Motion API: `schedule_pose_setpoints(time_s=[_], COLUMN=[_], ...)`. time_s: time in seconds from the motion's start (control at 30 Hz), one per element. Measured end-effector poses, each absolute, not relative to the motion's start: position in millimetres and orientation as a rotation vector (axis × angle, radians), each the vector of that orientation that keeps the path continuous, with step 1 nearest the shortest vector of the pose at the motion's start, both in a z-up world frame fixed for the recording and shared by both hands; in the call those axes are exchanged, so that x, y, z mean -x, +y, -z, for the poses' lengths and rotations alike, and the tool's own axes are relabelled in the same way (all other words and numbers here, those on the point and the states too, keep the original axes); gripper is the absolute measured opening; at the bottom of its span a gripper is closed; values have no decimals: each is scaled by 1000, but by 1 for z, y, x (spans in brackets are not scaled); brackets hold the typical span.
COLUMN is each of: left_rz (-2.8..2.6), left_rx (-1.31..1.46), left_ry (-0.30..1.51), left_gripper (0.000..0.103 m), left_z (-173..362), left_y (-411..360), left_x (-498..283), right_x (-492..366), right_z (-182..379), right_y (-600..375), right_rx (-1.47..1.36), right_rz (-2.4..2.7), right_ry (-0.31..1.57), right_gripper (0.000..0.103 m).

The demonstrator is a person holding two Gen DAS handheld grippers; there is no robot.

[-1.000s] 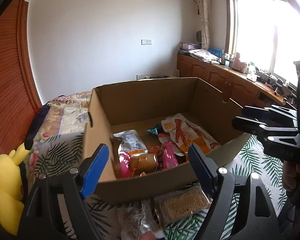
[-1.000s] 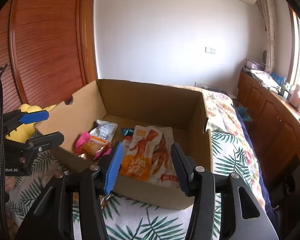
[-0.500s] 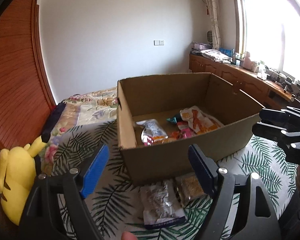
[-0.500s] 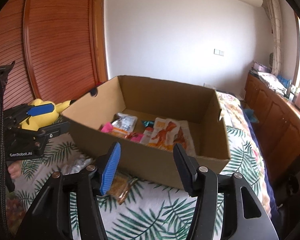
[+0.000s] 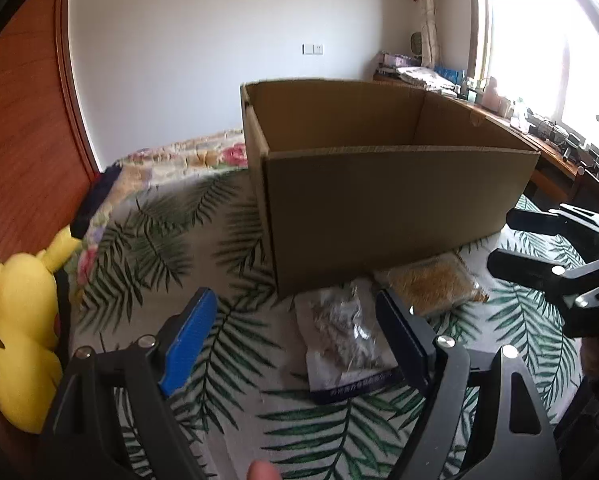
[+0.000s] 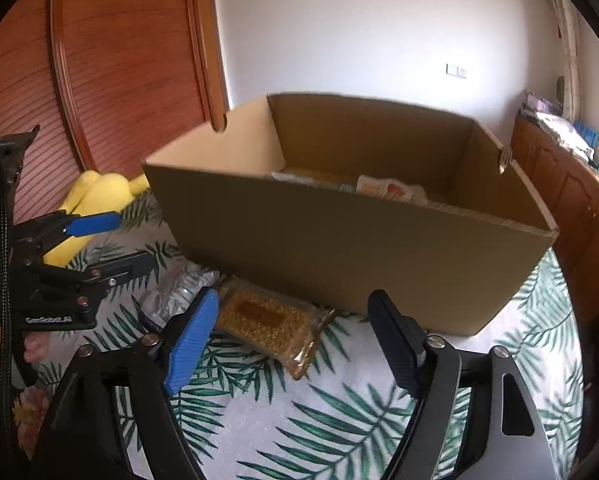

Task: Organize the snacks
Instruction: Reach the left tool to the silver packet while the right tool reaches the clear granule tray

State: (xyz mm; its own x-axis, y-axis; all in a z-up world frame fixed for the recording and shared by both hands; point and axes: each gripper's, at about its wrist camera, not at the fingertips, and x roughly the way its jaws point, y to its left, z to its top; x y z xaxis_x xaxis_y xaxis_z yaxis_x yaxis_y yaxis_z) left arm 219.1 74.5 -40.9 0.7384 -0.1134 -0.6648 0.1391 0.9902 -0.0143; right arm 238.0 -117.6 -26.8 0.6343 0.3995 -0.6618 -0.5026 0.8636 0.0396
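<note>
An open cardboard box (image 5: 391, 200) (image 6: 339, 248) stands on a leaf-print bedspread. Over its near wall I glimpse snack packs (image 6: 387, 189) inside. Two packets lie on the cover in front of it: a clear bag of pale flakes with a dark label (image 5: 345, 340) (image 6: 179, 294) and a clear bag of golden grains (image 5: 429, 284) (image 6: 267, 324). My left gripper (image 5: 295, 328) hangs open just above and left of the flake bag, holding nothing. My right gripper (image 6: 295, 326) has its jaws opening, over the grain bag without touching it.
A yellow plush toy (image 5: 15, 340) (image 6: 95, 200) lies at the bed's left edge beside a wooden slatted wardrobe (image 6: 111, 72). A wooden counter (image 5: 539, 148) with clutter runs under the bright window on the right. A fingertip (image 5: 261, 470) shows at the bottom edge.
Both grippers have pulled back from over the box and sunk toward the bedspread, so the box's inside has dropped from view. The right gripper's jaws have widened.
</note>
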Motion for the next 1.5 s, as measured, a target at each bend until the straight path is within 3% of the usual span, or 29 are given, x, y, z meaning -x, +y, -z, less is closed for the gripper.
schedule_pose_setpoints(time_s=[0.63, 1.07, 1.33, 1.5], left_rz=[174, 163, 165, 178], left_rx=[17, 40, 42, 60], left_ry=[760, 771, 778, 796], left_gripper=[82, 82, 82, 82], left_z=[61, 67, 68, 69], left_y=[91, 98, 97, 91], left_x=[-226, -232, -231, -236], right_x=[-269, -276, -277, -272], right_z=[75, 87, 90, 86], right_y=[-80, -62, -64, -76], right_rx=[103, 147, 150, 159], right_rz=[-447, -457, -455, -481], right_ry=[852, 914, 914, 917], right_gripper=[90, 100, 97, 87])
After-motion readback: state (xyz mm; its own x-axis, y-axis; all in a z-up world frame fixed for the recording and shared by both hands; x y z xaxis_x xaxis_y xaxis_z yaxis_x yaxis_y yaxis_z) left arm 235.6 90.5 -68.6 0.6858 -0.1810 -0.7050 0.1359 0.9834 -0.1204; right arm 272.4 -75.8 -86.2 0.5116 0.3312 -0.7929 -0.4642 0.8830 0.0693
